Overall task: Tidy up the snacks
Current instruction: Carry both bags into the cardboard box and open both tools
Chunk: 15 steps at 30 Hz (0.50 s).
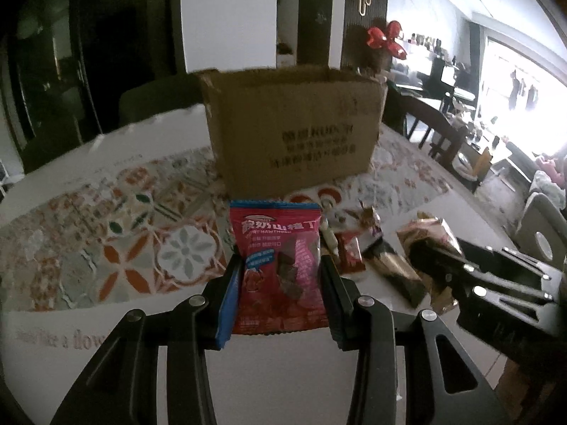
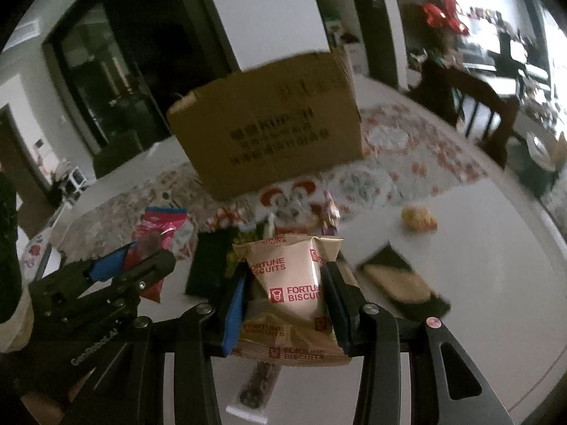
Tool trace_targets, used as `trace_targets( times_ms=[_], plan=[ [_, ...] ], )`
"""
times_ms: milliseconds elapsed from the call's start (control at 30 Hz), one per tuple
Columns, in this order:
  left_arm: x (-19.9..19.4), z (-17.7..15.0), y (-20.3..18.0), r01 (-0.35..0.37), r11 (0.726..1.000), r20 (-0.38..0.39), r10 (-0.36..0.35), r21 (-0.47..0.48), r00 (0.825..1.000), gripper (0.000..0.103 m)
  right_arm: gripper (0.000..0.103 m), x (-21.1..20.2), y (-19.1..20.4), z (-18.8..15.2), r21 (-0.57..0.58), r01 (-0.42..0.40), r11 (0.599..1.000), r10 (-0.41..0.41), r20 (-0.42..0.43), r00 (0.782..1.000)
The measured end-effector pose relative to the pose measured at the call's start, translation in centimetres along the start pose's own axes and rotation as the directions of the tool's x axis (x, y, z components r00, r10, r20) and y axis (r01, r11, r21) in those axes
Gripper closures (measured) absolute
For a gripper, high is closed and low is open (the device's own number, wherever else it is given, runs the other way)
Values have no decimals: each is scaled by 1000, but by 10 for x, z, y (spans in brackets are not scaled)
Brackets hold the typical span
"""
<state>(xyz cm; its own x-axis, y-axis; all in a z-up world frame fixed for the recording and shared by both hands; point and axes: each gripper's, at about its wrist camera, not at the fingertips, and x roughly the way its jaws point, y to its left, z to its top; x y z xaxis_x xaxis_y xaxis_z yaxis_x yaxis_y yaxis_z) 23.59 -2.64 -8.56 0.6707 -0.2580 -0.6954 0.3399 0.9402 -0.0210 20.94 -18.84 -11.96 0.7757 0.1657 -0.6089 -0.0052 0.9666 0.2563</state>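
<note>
1. Fingers of my left gripper (image 1: 280, 283) pinch the red hawthorn packet (image 1: 280, 265) at lower centre; my right gripper (image 2: 283, 304) clamps the Fortune Biscuits bag (image 2: 294, 294).
2. Only the right wrist view shows a yellow snack (image 2: 418, 217) at centre right, beyond the cardboard box (image 2: 269, 131).

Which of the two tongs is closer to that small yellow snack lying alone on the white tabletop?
The right tongs. The yellow snack lies ahead and to their right, while the left tongs, gripping a red packet, are further over on the opposite side.

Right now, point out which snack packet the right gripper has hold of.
The beige Fortune Biscuits packet, clamped in the right gripper. The red hawthorn packet sits in the left gripper; the rest lie on the table.
</note>
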Motion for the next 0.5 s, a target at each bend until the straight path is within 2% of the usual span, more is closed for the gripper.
trace_targets(
  times_ms=[233, 500],
  plan=[
    [-18, 37, 4, -24, 1000, 93, 24, 6, 995, 61, 60, -11, 7, 44, -59, -44, 997, 50, 104, 993],
    [-28, 82, 9, -27, 999, 177, 22, 27, 984, 61, 60, -16, 13, 89, -104, -84, 991, 102, 179, 979]
  ],
)
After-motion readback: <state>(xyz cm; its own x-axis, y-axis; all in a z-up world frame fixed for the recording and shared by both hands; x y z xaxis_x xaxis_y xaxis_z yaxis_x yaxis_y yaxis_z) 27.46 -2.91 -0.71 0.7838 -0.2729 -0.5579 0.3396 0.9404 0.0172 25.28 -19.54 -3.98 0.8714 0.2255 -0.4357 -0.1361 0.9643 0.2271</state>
